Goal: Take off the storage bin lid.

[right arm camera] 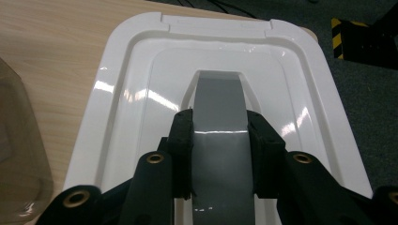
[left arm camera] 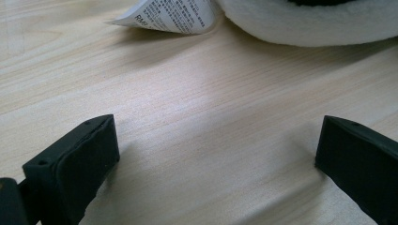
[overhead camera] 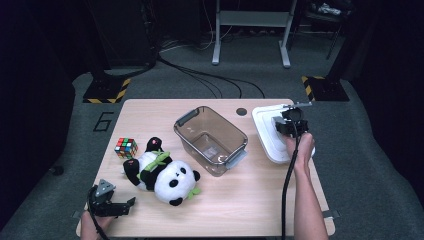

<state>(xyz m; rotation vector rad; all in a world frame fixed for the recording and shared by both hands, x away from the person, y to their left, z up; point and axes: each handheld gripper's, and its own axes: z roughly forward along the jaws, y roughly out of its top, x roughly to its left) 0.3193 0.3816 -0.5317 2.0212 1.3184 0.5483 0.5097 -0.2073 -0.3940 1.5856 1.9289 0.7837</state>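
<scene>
Lid [right arm camera: 141, 93]: white, glossy, rounded corners, grey centre handle [right arm camera: 219, 136]; lies at table's [overhead camera: 250, 200] right edge. Right gripper [right arm camera: 219, 140] clamps the handle. Beside it: clear bin [overhead camera: 210, 140], panda [overhead camera: 162, 172], cube [overhead camera: 126, 147]. Left gripper [left arm camera: 216, 159] jaws wide, empty.

We see a light wooden table [overhead camera: 235, 200] bearing a puzzle cube [overhead camera: 126, 147] near its left edge, a plush panda [overhead camera: 160, 172] beside it, a clear bin [overhead camera: 211, 140] mid-table, and a white lid [overhead camera: 270, 135] at its right edge.
</scene>
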